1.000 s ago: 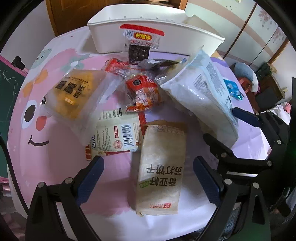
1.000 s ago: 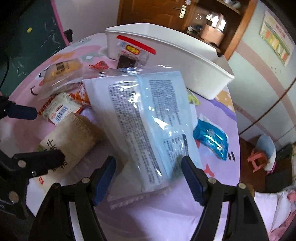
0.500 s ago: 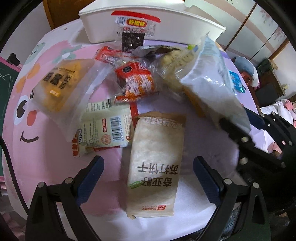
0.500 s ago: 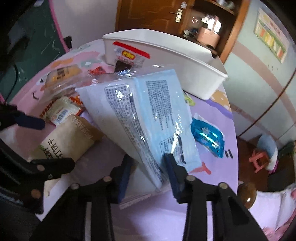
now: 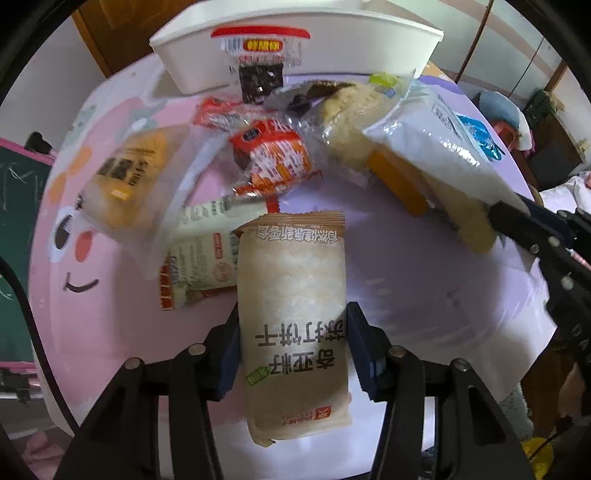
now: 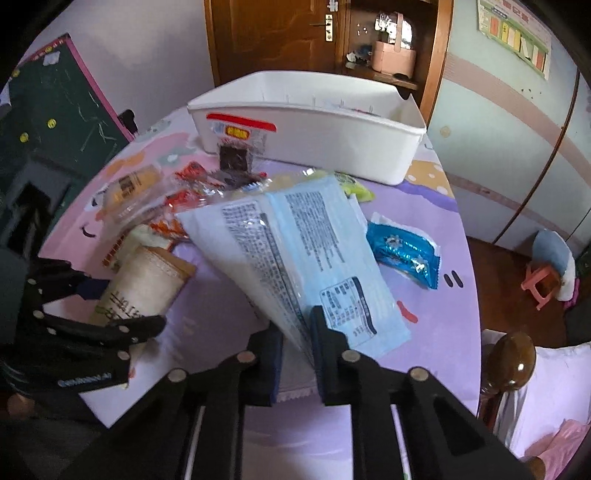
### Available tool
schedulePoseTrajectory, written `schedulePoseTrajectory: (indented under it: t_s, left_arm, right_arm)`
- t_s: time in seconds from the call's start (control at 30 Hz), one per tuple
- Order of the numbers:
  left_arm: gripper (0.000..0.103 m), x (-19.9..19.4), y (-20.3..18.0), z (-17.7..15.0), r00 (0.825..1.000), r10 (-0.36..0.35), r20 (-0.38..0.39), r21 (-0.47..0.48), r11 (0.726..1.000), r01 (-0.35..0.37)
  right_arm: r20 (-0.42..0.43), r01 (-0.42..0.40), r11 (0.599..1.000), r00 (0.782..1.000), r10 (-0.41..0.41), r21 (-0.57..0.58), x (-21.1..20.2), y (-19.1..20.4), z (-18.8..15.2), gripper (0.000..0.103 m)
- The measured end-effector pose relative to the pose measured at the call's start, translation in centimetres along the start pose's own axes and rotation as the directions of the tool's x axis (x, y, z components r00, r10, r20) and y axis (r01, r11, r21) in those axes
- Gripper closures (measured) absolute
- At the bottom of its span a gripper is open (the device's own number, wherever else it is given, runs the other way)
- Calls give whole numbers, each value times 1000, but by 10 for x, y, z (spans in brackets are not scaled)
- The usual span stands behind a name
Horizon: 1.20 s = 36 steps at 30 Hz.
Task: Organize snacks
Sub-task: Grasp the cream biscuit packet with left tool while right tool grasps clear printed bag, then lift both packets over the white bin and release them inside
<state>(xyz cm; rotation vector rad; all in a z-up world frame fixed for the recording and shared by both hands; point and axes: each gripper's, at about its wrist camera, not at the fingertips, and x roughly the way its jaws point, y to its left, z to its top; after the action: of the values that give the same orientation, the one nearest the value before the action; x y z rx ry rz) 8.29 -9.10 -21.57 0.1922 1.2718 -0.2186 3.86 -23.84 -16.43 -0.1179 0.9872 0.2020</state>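
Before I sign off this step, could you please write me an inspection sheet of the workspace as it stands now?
Surface: round table under a pink and lilac cartoon cloth.
Job's things: white storage bin at the far edge; beige cracker pack; light blue and white snack bag.
Clutter: orange wrapped snacks, yellow pastry bag, blue foil packet, loose on the cloth.
Grippers: left gripper jaws have just closed on the cracker pack; right gripper jaws have just closed on the bag's near end.
Cables: black cable by the table's left edge.
Surroundings: wooden door, chalkboard, small stool.
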Motion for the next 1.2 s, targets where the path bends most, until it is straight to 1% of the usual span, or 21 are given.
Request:
schedulePoseTrajectory:
  t_s: [0.07,0.2,0.33,0.43,0.53,0.67,0.73,0.87,0.9,1.03,1.1,1.2]
  left_arm:
    - [53,-8,1,-1,1000,-10,23,-13,1000,11]
    - [53,-33,15,2,996,-17,90,-46,999,21]
    - [53,-56,28,6,991,-29,132,-80,996,40]
    - [53,-71,40,4,986,-36,162,-97,994,52]
    - [53,-85,45,6,981,-42,188,-103,993,63]
    - [53,-109,47,17,971,-34,237,-93,994,57]
    - [53,-125,50,25,962,-28,272,-83,995,53]
    - [53,-159,54,43,935,-7,353,-66,997,33]
    - [53,-168,56,49,927,0,376,-62,998,26]
    - [53,-192,64,70,902,18,431,-53,999,5]
    - [53,-203,67,84,889,32,456,-52,999,-9]
    - [53,-215,72,110,873,60,484,-58,998,-36]
  right_arm:
    - [7,-14,1000,1000,14,10,-4,0,2,96]
    - [29,-52,998,998,52,31,-16,-1,4,97]
    - [59,-91,995,994,88,37,-32,2,10,98]
    - [106,-109,994,989,106,23,-50,7,19,98]
    - [155,-128,992,980,125,7,-71,13,31,98]
    - [226,-123,992,966,126,-26,-98,19,51,98]
    - [266,-117,992,956,124,-43,-112,21,63,98]
    - [336,-97,993,935,115,-70,-136,25,85,98]
    - [352,-92,993,929,113,-75,-141,26,92,98]
    - [406,-79,993,908,106,-84,-157,26,117,98]
    - [421,-69,994,902,97,-82,-159,23,129,98]
    - [430,-51,996,899,77,-71,-156,18,153,98]
